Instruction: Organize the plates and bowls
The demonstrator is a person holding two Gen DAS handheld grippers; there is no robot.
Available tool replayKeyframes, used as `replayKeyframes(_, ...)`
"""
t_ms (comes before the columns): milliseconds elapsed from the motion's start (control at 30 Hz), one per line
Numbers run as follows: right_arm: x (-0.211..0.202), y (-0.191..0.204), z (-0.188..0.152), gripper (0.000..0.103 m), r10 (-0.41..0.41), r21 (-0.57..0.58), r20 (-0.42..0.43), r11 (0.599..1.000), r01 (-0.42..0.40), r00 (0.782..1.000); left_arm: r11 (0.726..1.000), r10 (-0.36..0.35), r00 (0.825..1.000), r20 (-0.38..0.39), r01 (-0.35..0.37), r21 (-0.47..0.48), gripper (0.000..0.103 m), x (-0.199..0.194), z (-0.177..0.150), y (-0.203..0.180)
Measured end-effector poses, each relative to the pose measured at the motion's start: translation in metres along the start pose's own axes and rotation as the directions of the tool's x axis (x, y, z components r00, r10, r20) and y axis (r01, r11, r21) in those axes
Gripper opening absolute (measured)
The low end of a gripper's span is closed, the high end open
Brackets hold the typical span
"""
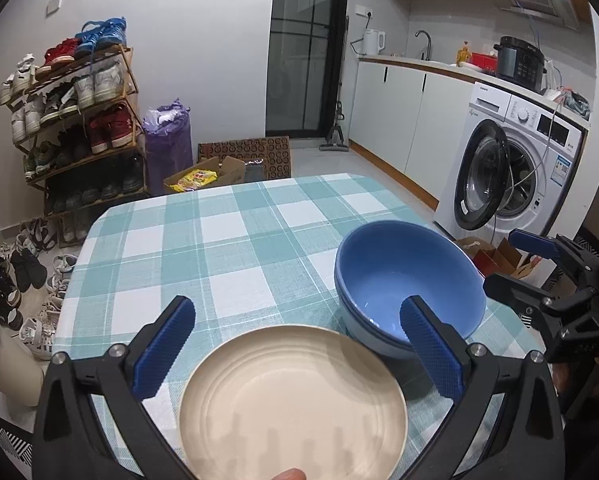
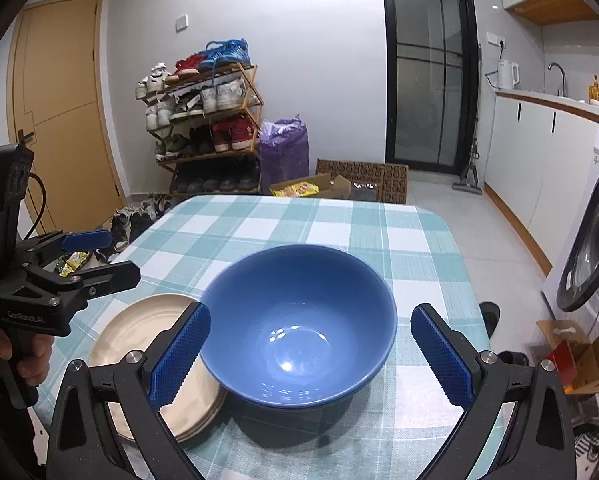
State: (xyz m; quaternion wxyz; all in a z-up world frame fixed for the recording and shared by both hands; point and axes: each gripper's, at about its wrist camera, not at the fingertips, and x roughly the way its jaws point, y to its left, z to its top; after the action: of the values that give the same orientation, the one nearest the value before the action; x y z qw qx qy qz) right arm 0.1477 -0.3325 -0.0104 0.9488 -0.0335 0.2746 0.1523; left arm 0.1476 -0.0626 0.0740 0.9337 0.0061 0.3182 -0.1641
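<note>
- The blue bowls (image 2: 299, 328) are sitting on the desk (image 2: 399, 232), which is wearing a green and white check cloth. They are the landmark here.
- One blue bowl is sitting inside another; a second rim is showing just under the top one.
- The cream plates (image 1: 291, 404) are lying flat on the desk just beside the blue bowls, toward the side where the shoe rack (image 2: 207, 120) is standing. The bowls are partly hiding the plates' edge in the right wrist view, so I cannot tell if they are touching.
- From the right wrist view, more than one plate edge is showing, so the plates are lying in a stack.
- The left gripper (image 1: 299, 344) is hanging over the cream plates. Its jaws are spread wide and are holding nothing.
- The right gripper (image 2: 311, 356) is hanging over the blue bowls. Its jaws are spread wide too, one on each side of the bowls, and are not pressing on them.
- A hand (image 2: 15, 356) is holding the left gripper's handle, on the plate side of the bowls.
- A washing machine (image 1: 511, 168) is standing on the floor past the bowls, away from the plates, with its round door swinging open.
</note>
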Motion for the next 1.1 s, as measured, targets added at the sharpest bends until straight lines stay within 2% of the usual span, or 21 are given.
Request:
replayKeyframes(133, -0.007, 0.006, -0.002, 0.102, 0.024, -0.008, 0.028, 1.0, -0.024, 0.999, 0.999, 0.036, 0.999, 0.018, -0.036, 0.011, 0.103, -0.01, -0.012, 0.002)
replayKeyframes(333, -0.02, 0.017, -0.008, 0.102, 0.039, -0.036, 0.067, 0.999, -0.036, 0.997, 0.999, 0.053, 0.997, 0.05, -0.053, 0.001, 0.103, -0.026, -0.032, 0.008)
replayKeyframes(533, -0.033, 0.021, -0.022, 0.102, 0.062, -0.035, 0.103, 0.998, -0.059, 0.993, 0.993, 0.113, 0.991, 0.077, -0.116, 0.03, 0.103, -0.039, -0.055, 0.009)
replayKeyframes(967, -0.045, 0.028, -0.059, 0.102, 0.111, -0.045, 0.158, 0.993, -0.106, 0.981, 0.978, 0.202, 0.961, 0.187, -0.209, 0.019, 0.103, -0.054, -0.089, 0.015)
replayKeyframes(1100, -0.046, 0.029, -0.062, 0.102, 0.119, -0.041, 0.182, 0.993, -0.114, 0.976, 0.973, 0.225, 0.955, 0.194, -0.23, 0.002, 0.103, -0.053, -0.094, 0.018)
